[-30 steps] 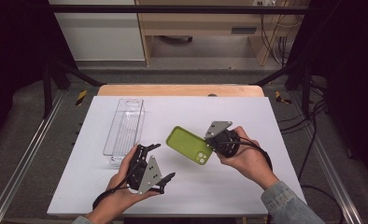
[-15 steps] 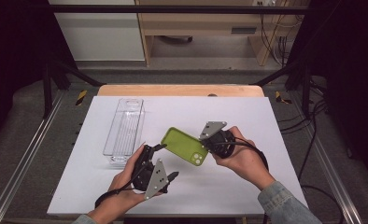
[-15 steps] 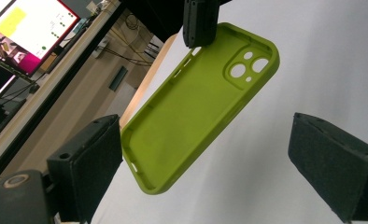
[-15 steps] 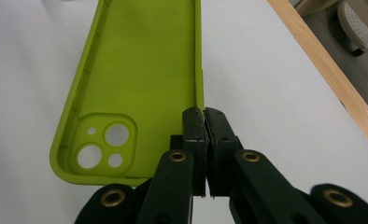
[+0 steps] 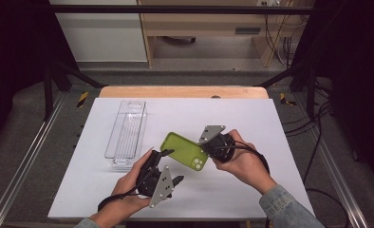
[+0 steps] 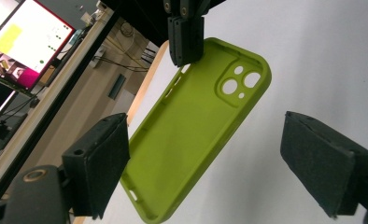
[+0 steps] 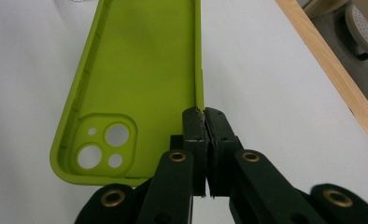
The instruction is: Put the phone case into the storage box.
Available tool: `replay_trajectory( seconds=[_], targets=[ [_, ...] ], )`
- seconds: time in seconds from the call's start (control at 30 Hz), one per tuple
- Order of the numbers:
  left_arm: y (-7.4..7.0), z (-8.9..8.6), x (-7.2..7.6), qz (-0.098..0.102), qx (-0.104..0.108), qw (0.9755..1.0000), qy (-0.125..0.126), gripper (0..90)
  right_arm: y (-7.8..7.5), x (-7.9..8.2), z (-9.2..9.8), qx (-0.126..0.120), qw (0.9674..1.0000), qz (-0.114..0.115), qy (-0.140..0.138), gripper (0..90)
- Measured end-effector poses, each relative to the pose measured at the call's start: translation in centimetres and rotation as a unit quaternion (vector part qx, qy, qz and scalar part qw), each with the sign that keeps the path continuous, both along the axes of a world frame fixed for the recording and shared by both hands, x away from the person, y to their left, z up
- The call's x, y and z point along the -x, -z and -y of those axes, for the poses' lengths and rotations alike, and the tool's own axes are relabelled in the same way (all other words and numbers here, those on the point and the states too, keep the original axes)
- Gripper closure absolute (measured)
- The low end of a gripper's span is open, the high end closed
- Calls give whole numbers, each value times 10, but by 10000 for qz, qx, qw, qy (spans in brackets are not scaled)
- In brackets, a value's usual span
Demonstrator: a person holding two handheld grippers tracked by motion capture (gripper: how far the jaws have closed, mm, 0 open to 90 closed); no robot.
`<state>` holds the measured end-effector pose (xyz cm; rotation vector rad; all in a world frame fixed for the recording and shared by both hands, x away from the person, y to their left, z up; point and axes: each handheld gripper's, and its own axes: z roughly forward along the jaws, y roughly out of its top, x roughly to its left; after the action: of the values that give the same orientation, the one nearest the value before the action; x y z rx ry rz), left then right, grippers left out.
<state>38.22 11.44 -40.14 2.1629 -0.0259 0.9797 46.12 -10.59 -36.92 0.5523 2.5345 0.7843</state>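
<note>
The right gripper [image 7: 204, 122] is clamped on one long edge of the green phone case [image 5: 184, 151], near its camera-cutout end, and holds it above the white table [image 5: 270, 123]. In the right gripper view the two pads meet on the thin side wall, and the case runs away from the fingertips until the top of the picture cuts off its far end. The left gripper [image 6: 219, 163] stands released; its jaws have just been closing and the case's free end lies between them. One pad [image 6: 100, 161] sits just beside the case's long edge; whether it touches is hard to tell, while the other pad [image 6: 324, 161] stands well apart. From above, the left fingertips blur into the case's dark edge. A clear plastic tray [image 5: 126, 133] lies beyond the left fingers, partly hidden by the hand
</note>
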Motion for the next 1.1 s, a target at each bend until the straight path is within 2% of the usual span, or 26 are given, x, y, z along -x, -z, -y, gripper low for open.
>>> replay_trajectory(
  seconds=[0.07, 0.27, 0.4, 0.5, 0.53, 0.57, 0.6, 0.67, 0.7, 0.77, 0.93, 0.97, 1.1],
  targets=[
    [0, 1, 0, -6, -69, 10000, 27, 166, 0, 0, -1, 2, 10000, -1, -2, 883],
    [2, 4, 1, 10, -72, 9999, 72, 184, -1, 1, -4, -11, 10000, 6, -69, 883],
    [2, 5, 3, 33, -57, 9999, 138, 223, 1, 1, -5, -5, 10000, 2, -70, 884],
    [3, 7, 3, 33, -126, 9997, 212, 254, 1, 1, -5, 50, 10000, -2, -81, 884],
    [3, 8, 3, 40, -168, 9996, 245, 293, 2, 0, -6, -10, 9999, -16, -112, 884],
    [4, 9, 3, 67, -245, 9992, 302, 293, 2, 0, -6, -10, 9999, -16, -112, 884],
    [3, 10, 3, 154, -414, 9984, 364, 328, 3, 0, -6, -32, 9999, -20, -93, 884],
    [5, 14, 3, 151, -506, 9976, 443, 373, 3, -1, -8, -3, 10000, -20, -66, 884],
    [6, 17, 3, 116, -468, 9977, 467, 373, 3, -1, -8, -3, 10000, -20, -66, 884],
    [5, 19, 3, 183, -772, 9957, 486, 392, 4, -1, -10, -47, 9999, -21, -90, 884],
    [11, 25, 3, 190, -975, 9934, 582, 488, 4, 1, -15, -55, 9998, -42, -187, 883],
    [9, 25, 3, 252, -1237, 9903, 579, 499, 4, 1, -16, -64, 9998, -42, -189, 883],
    [13, 25, 5, 261, -1410, 9877, 622, 554, 3, 2, -16, -38, 9999, -26, -155, 883]
  ],
)
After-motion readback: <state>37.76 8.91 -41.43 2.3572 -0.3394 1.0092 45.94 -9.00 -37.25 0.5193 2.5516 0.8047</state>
